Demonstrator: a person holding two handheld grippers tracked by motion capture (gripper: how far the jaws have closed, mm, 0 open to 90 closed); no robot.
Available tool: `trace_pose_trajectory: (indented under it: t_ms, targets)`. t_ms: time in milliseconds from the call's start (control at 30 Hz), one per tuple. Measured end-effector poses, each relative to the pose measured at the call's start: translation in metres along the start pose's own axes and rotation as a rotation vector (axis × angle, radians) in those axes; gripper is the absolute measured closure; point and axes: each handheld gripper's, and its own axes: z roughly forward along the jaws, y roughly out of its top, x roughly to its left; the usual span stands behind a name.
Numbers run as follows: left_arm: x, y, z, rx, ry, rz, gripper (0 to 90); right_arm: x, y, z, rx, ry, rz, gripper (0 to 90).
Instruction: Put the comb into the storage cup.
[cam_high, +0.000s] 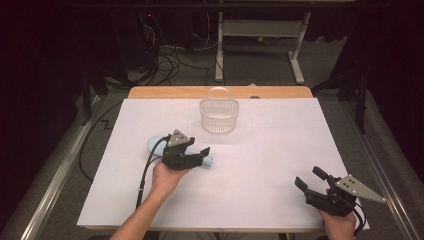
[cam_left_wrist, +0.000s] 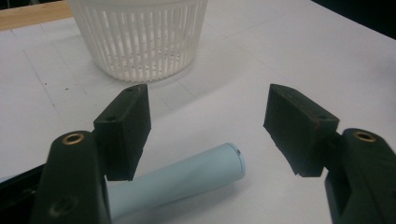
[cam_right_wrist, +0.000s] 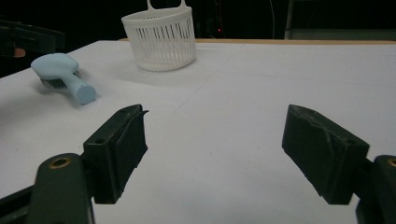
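A: Where is the left gripper (cam_high: 200, 154)?

B: Over the pale blue hairbrush (cam_left_wrist: 187, 179), jaws parted to either side of the handle, with the pads clear of it. The brush lies flat on the white table (cam_high: 260, 165), bristles down in the right gripper view, not grasped.

A: And the right gripper (cam_high: 311, 179)?

B: Near the table's front right corner, jaws spread wide with nothing between them, well apart from the brush.

A: Any container?

B: A white slatted basket (cam_high: 219, 116) stands upright toward the far edge, beyond the brush. From above, its floor looks bare, and its thin handle arches overhead.

A: Any writing?

B: None I can read on brush, basket or grippers.
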Motion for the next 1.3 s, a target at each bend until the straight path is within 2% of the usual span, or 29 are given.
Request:
trace_pose_trajectory:
  t_ms: [67,133,233,333,467,567,633,733,800,900,1100,1133,1167,1267,1300]
  targets:
    - [0.001,0.004,0.001,0.013,0.005,-0.001,31.0,0.0,0.0,0.0,0.0,-0.001,-0.003,22.2]
    - [0.003,0.008,0.003,0.049,-0.001,-0.014,31.1,0.001,0.0,0.0,0.001,0.001,-0.007,22.2]
    - [0.003,0.013,0.006,0.095,0.008,0.003,34.7,0.001,0.0,0.0,0.001,0.002,-0.008,22.2]
    - [0.005,0.018,0.012,0.148,-0.007,-0.006,34.8,0.0,0.0,0.001,0.002,0.003,-0.008,22.2]
    - [0.008,0.026,0.019,0.211,-0.003,-0.018,37.2,0.0,0.0,0.0,0.002,0.004,-0.009,22.2]
    - [0.009,0.033,0.024,0.255,0.005,-0.01,37.3,0.0,0.0,0.0,0.002,0.004,-0.008,22.2]
    - [0.01,0.036,0.027,0.298,0.009,-0.007,40.6,0.0,0.0,0.001,0.003,0.003,-0.01,22.2]
    - [0.01,0.04,0.032,0.337,0.025,0.017,40.7,0.0,0.0,0.001,0.002,0.003,-0.009,22.2]
    - [0.012,0.043,0.035,0.368,0.02,0.006,44.8,0.0,0.0,0.001,0.004,0.001,-0.009,22.2]
    - [0.015,0.048,0.04,0.407,0.029,-0.016,45.0,0.001,0.0,0.0,0.004,0.0,-0.008,22.2]
    - [0.018,0.05,0.052,0.49,0.037,-0.054,55.0,0.0,0.0,0.0,0.005,-0.006,-0.006,22.2]
    - [0.018,0.05,0.054,0.496,0.036,-0.061,60.3,0.0,0.0,0.0,0.006,-0.011,-0.003,22.1]
    - [0.019,0.05,0.055,0.501,0.033,-0.063,60.3,0.0,0.0,0.0,0.006,-0.011,-0.003,22.1]
    - [0.017,0.052,0.059,0.517,0.032,-0.063,69.6,0.0,0.0,0.0,0.008,-0.011,-0.003,22.1]
    - [0.016,0.053,0.06,0.522,0.03,-0.063,69.6,0.0,0.0,0.0,0.008,-0.011,-0.003,22.1]
